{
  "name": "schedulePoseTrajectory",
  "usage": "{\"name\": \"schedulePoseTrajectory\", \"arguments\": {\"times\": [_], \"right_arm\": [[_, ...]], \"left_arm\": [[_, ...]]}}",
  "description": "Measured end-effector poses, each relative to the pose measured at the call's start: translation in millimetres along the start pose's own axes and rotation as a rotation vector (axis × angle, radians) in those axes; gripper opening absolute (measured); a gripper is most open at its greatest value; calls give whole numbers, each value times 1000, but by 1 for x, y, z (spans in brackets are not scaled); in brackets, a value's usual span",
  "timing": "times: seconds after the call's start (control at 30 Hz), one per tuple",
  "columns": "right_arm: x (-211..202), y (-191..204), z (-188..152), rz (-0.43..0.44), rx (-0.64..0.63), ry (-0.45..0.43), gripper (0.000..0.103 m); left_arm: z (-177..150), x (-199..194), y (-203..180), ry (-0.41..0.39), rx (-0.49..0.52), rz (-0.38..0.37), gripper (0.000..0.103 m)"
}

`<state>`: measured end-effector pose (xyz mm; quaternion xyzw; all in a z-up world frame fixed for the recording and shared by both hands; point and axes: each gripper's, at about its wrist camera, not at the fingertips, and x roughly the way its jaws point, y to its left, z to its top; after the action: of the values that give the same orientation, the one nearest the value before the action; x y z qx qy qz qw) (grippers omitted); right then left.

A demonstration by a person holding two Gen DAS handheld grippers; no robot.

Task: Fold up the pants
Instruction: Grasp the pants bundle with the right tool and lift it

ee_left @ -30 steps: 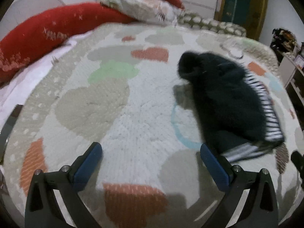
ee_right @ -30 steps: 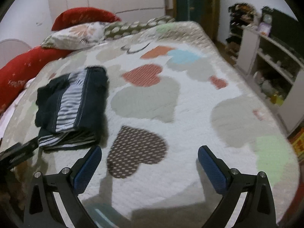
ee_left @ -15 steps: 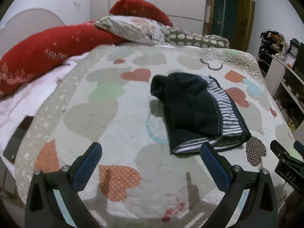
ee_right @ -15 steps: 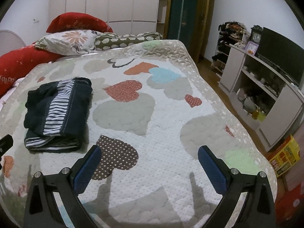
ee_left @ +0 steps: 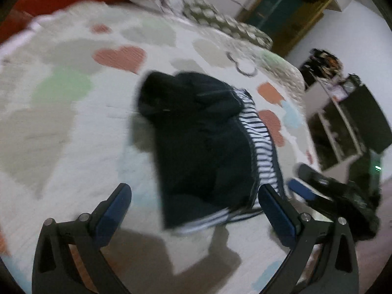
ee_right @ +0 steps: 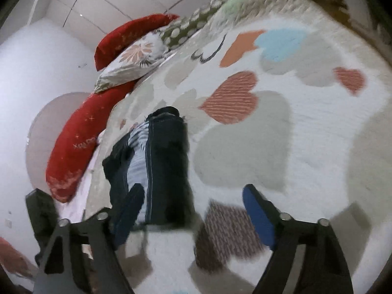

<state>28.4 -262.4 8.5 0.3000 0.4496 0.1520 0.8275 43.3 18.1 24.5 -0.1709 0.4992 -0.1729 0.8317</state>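
- We see one pair of pants (ee_left: pixel 203 147), dark with a striped band, lying as a compact folded bundle on the bed (ee_left: pixel 73 127); it rests on the heart-patterned bedspread, with the pillows well beyond its far end.
- We hold the left tool (ee_left: pixel 194 198) with its jaws spread wide and nothing between them; it hovers just short of the near edge of the pants, the blue pads to either side of that edge.
- We hold the right tool (ee_right: pixel 193 205) wide apart too, and empty. Its left pad overlaps the near end of the pants in the right wrist view, but with the blur we cannot tell whether it touches the cloth.
- In the left wrist view the right tool (ee_left: pixel 316 188) shows just beside the striped side of the pants.
- We judge the folding to be largely done: the bundle is already stacked in layers, so the step in hand looks like a final tidy or one last fold.
- The next move, as we read it, calls for bringing a pad down onto the near edge and closing on all the layers together, so the stack does not slide apart.
- Counted: one pair of pants, two tools, two red pillows (ee_right: pixel 73 147), one floral pillow (ee_right: pixel 132 66), one spotted pillow (ee_right: pixel 186 29).
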Motion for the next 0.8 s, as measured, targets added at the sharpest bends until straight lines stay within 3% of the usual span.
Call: {"name": "schedulePoseTrajectory", "arguments": {"times": [0.07,0.1,0.17,0.2,0.23,0.37,0.6,0.67,0.73,0.8], "right_arm": [[16,4,3,21,0,25,78],[22,9,4,29,-10,29,77],[31,18,4,68,-21,58,64],[34,20,4,94,-14,76,38],[40,23,3,128,2,101,21],[25,38,-2,150,-12,72,13],[-31,64,-37,133,-90,0,12],[-35,60,-49,67,-101,-8,12],[-32,49,-58,-78,-101,5,12],[-34,44,-61,-163,-103,14,13]], "left_arm": [[6,15,-5,34,-4,-57,101],[7,21,-9,49,0,-69,95],[6,25,-19,53,25,-7,83],[5,26,-23,53,41,15,70],[4,24,-26,50,54,33,57],[2,4,-22,48,26,2,35],[-27,-41,-37,25,46,-14,36],[-41,-36,-36,48,47,41,41],[-54,-23,-30,101,44,100,41],[-63,-27,-24,106,38,96,41]]}}
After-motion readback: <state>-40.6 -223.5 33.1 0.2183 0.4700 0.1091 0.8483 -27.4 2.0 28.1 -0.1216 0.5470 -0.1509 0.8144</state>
